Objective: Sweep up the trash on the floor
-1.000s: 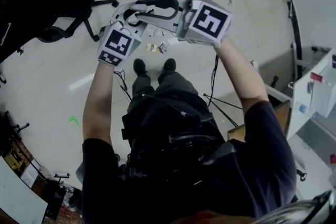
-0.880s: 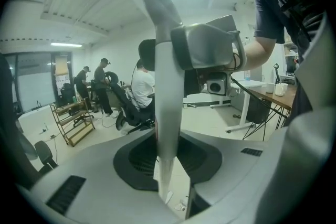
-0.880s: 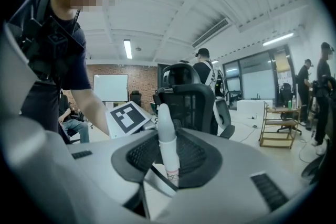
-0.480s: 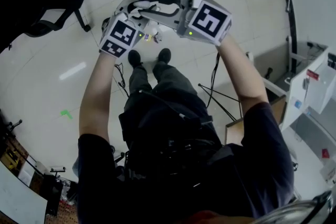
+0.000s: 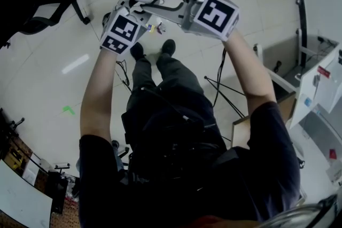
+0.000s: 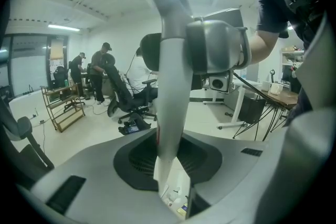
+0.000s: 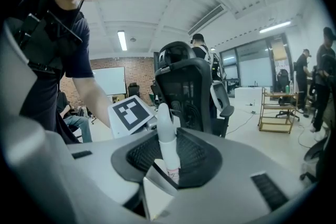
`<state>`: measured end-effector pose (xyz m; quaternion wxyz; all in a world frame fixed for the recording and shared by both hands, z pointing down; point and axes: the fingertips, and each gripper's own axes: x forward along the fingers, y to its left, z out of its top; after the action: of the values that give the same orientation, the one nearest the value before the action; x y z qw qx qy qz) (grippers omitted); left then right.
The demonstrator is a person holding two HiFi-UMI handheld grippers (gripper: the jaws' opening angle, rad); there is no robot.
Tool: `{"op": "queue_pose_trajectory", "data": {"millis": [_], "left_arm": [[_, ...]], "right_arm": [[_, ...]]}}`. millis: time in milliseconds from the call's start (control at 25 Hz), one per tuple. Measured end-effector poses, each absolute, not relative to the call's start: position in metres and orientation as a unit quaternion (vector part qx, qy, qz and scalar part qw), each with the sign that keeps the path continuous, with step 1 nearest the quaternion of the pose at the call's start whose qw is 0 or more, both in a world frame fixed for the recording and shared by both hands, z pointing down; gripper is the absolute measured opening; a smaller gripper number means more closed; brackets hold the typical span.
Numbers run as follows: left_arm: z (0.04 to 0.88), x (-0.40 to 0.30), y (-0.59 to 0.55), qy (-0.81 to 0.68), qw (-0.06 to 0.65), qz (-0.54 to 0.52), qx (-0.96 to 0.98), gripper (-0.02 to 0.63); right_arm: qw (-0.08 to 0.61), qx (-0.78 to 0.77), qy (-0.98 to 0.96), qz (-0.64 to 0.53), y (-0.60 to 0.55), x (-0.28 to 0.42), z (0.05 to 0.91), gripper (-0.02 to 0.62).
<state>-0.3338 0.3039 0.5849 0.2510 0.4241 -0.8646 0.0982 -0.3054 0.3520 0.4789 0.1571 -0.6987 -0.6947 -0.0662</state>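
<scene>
My left gripper (image 6: pixel 169 159) is clamped on a long pale handle (image 6: pixel 172 86), which comes up between the dark pads. My right gripper (image 7: pixel 170 160) is closed on a short white handle (image 7: pixel 168 139) in the same way. I cannot tell whether the two handles belong to one tool.

The trash (image 5: pixel 155 26) lies on the pale floor (image 5: pixel 64 77), just ahead of my shoes (image 5: pixel 138 50) and below the two grippers in the head view. It is a small cluster of white and yellowish scraps. A few of them also show through the gap under my left gripper.

The long pale handle is smooth and grey-white. Its long axis runs nearly straight up out of the left jaws, and its top end curves off to one side. The short white handle has a rounded tip and a band of reddish print low down, too small to read. It points away from the right jaws, leaning slightly left, towards the marker cube (image 7: pixel 131 115) on my left gripper.
</scene>
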Motion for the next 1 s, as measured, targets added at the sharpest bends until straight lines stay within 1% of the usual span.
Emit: {"op": "queue_pose_trajectory", "data": {"millis": [240, 520, 760, 1000], "left_arm": [[0.591, -0.327, 0.301, -0.849, 0.262, 0.103, 0.447, 0.086], [0.590, -0.309, 0.279, -0.845, 0.266, 0.088, 0.456, 0.087], [0.602, -0.302, 0.273, -0.842, 0.279, 0.060, 0.459, 0.089], [0.597, -0.288, 0.260, -0.832, 0.289, 0.066, 0.469, 0.091]], "right_arm": [[0.161, -0.705, -0.688, -0.057, 0.348, -0.301, 0.483, 0.114], [0.171, -0.714, -0.673, -0.092, 0.326, -0.282, 0.484, 0.114], [0.178, -0.713, -0.674, -0.073, 0.320, -0.276, 0.495, 0.115], [0.170, -0.713, -0.678, -0.062, 0.307, -0.263, 0.488, 0.117]]}}
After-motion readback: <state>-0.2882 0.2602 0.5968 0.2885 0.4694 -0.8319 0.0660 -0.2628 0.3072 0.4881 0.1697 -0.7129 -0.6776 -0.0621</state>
